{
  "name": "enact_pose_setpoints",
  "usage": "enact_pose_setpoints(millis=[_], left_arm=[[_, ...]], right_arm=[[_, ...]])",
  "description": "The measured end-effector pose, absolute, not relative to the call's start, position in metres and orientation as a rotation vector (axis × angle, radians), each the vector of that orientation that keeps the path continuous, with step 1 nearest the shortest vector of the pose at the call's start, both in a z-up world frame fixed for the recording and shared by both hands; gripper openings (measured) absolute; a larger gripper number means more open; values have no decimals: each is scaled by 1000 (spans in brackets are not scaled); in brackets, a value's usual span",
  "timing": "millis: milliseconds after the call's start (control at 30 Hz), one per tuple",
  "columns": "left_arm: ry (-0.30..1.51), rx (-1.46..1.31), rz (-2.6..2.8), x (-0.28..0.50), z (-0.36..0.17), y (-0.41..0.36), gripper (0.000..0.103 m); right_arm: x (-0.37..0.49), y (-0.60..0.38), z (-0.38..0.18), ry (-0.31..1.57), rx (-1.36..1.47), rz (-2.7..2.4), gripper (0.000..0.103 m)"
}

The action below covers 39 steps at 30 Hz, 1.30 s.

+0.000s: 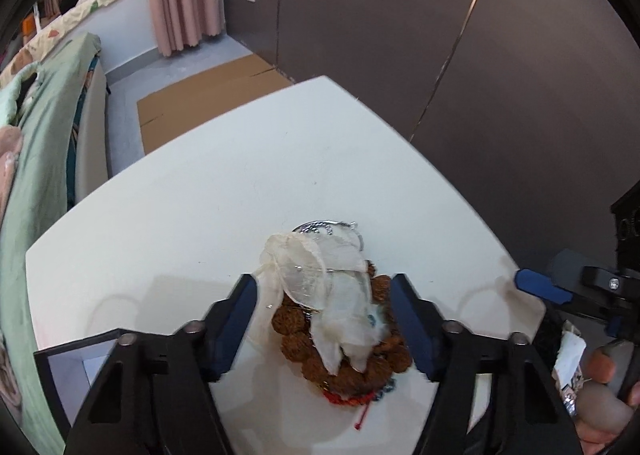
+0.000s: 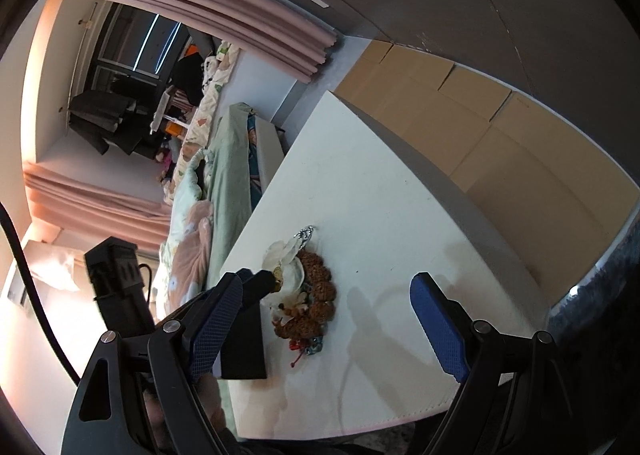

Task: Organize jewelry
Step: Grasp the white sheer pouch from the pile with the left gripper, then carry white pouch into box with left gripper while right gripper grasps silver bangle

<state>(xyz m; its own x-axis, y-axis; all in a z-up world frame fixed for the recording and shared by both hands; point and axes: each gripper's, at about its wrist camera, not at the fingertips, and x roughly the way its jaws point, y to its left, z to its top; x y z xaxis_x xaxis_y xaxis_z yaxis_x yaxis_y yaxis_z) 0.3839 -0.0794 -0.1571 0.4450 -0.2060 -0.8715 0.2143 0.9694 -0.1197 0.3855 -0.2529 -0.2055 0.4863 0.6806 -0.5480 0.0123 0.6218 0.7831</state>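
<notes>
The left fingers are being held apart astride the beads on the bench; the right gripper is gaping, empty, beside them.

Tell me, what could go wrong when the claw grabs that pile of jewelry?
The left gripper straddles a heap: a see-through pouch lying on a brown bead bracelet.
1. It may pinch only the slippery pouch and miss the beads.
2. The silver chain under the pouch might get dragged along and tangle.

Table: smooth matt white tabletop
Beads: rough brown seed-bead bracelet
Petals: thin translucent cream hair flower
Chain: shiny silver metal chain
Pads: textured blue gripper pads
</notes>
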Motion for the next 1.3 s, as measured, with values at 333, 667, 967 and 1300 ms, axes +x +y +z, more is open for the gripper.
enact_pose_setpoints(millis=[333,667,967,1300], left_arm=[[1024,-47,-283,376,-143,-60,0],[891,-110,-322,352,-90,-46,0],[819,-137,-292,330,-61,-21,0],[800,-210,-233,308,-61,22,0]], right_arm=[[389,-244,-208,1011,805,474,87],[385,-233,-192,995,795,493,87],[391,-206,-180,1033,718,512,81],[414,-167,-180,1111,636,536,57]])
